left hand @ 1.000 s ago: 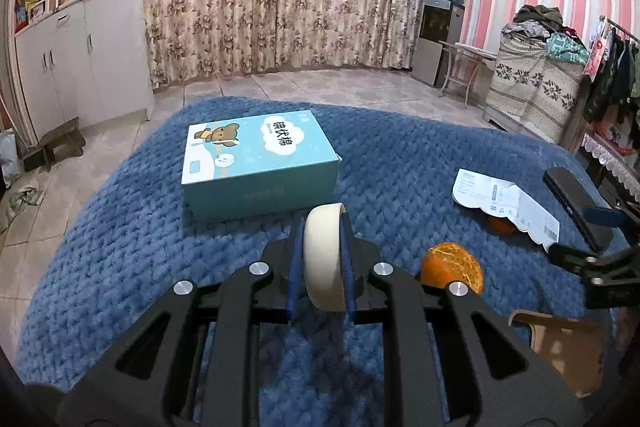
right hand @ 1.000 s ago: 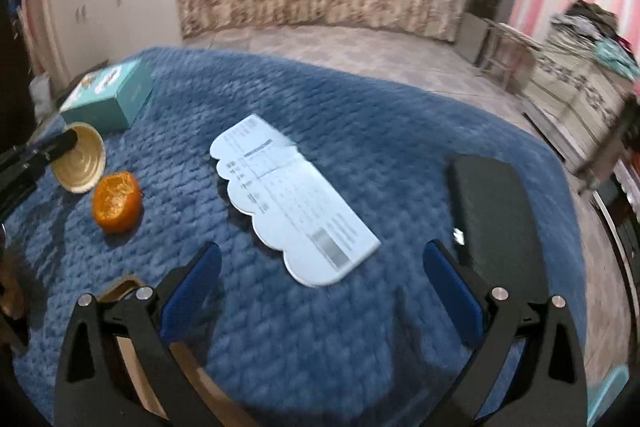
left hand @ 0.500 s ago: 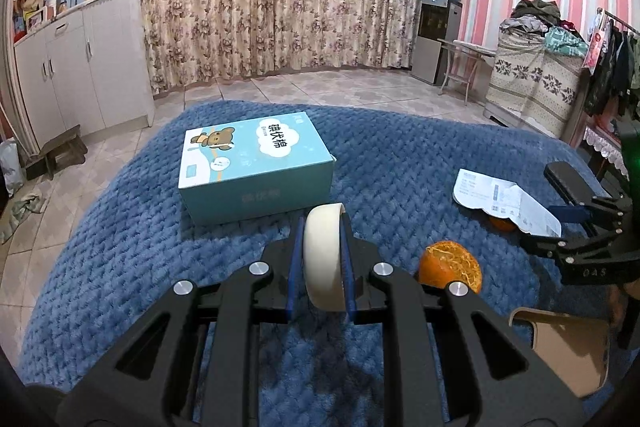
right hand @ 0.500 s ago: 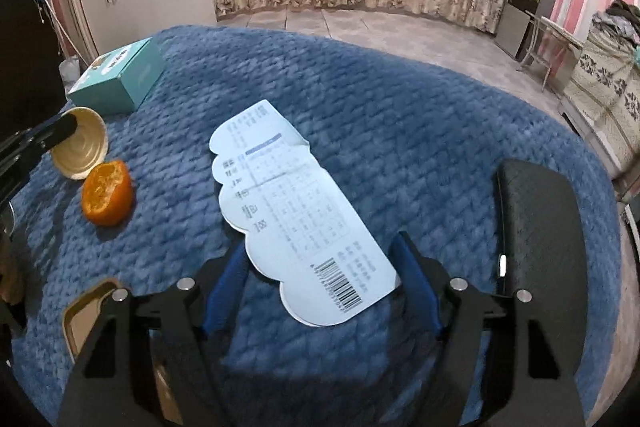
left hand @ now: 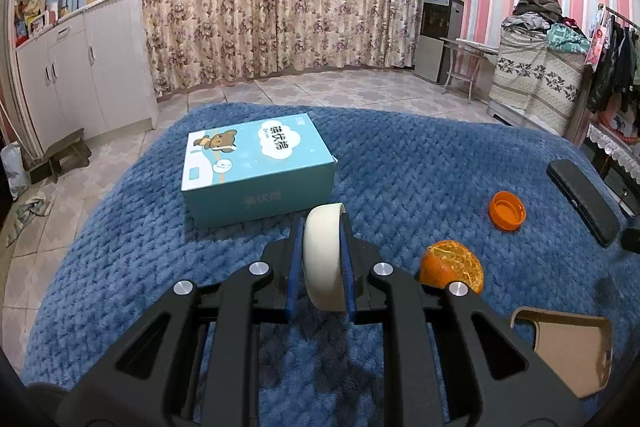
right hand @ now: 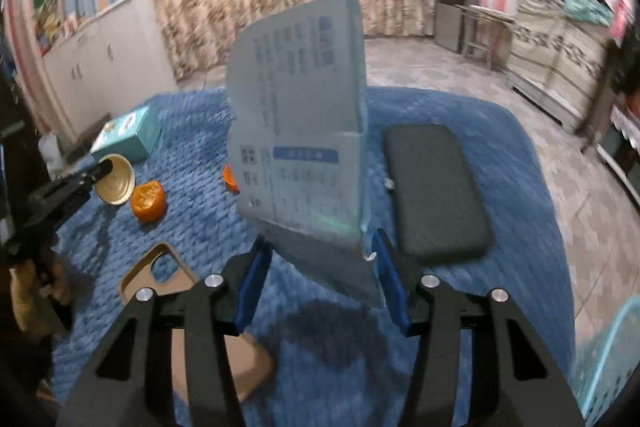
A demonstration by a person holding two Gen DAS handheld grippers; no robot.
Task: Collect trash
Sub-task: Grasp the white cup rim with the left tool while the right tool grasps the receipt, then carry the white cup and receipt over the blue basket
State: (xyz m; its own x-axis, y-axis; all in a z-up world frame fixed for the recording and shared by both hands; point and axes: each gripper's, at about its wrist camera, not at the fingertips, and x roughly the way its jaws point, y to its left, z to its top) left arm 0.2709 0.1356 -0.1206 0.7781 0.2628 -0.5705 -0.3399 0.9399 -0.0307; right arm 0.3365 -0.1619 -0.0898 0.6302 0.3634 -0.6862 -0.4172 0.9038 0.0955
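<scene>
- The left gripper is clamped on a shallow round lid, held above the blue blanket.
- The right gripper has just been closing on a printed paper slip, now lifted clear.
- Still to collect, I judge: the orange peel and the orange cap.
- No bin is plainly visible.

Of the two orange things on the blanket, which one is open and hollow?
The orange cap, a smooth shallow cup lying mouth up. The orange peel nearer the left hand-held gripper is domed and rough.
</scene>
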